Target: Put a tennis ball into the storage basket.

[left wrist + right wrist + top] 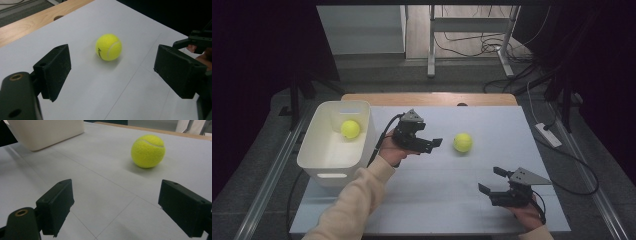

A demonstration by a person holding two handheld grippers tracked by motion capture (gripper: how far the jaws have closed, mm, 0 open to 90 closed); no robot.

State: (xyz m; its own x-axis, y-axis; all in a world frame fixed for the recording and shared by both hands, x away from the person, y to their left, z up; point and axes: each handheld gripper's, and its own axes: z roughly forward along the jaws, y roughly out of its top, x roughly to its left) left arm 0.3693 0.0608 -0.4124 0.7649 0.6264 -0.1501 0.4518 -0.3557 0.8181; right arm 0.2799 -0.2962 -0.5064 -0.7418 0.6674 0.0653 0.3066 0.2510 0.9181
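Observation:
A yellow tennis ball (463, 142) lies on the white table sheet (452, 200), right of centre. My left gripper (433, 145) hovers just left of it, open and pointing at it. In the left gripper view the ball (108, 47) sits a little beyond and between the wide-apart jaws of that gripper (113, 72), untouched. My right gripper (492, 180) rests near the front right of the table, open and holding nothing. In the right gripper view the same ball (148, 151) lies farther off, ahead and to the right of my right gripper (117, 202). A second tennis ball (350, 129) lies inside the white bin (329, 167).
The white bin stands at the table's left edge and shows as a pale wall (47, 132) in the right gripper view. A wooden strip (427, 98) runs along the back edge. Cables and a power strip (548, 134) lie on the floor to the right.

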